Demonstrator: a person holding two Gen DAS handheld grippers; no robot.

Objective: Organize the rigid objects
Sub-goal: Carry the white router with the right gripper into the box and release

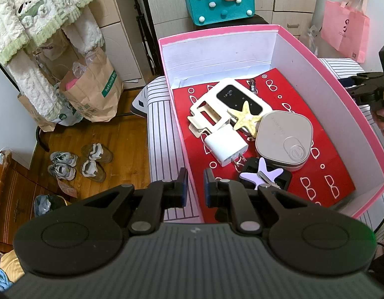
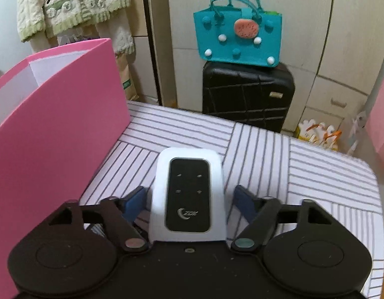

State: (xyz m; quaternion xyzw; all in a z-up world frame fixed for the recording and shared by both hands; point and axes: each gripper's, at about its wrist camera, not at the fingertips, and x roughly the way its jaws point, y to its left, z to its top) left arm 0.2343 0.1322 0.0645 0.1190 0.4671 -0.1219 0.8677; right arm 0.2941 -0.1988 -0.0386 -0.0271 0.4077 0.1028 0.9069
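A pink box point(image 1: 361, 114) with a red floor stands on the striped table point(image 1: 162, 129). In it lie a white Wi-Fi device point(image 1: 239, 97), a yellow starfish point(image 1: 246, 118), a white charger plug point(image 1: 225, 147), a grey square case point(image 1: 284, 139) and a lilac star clip point(image 1: 262, 174). My left gripper point(image 1: 193, 186) straddles the box's near left wall, its jaws a small gap apart and empty. My right gripper point(image 2: 189, 199) is open around a white device with a black face point(image 2: 188, 196) on the table, fingers not touching it. The box's pink wall point(image 2: 55, 129) rises to its left.
A teal felt bag point(image 2: 238, 35) sits on a black suitcase point(image 2: 246, 97) behind the table. Paper bags point(image 1: 92, 92) and shoes point(image 1: 80, 162) stand on the wooden floor at left. A pink bag point(image 1: 346, 35) hangs at right.
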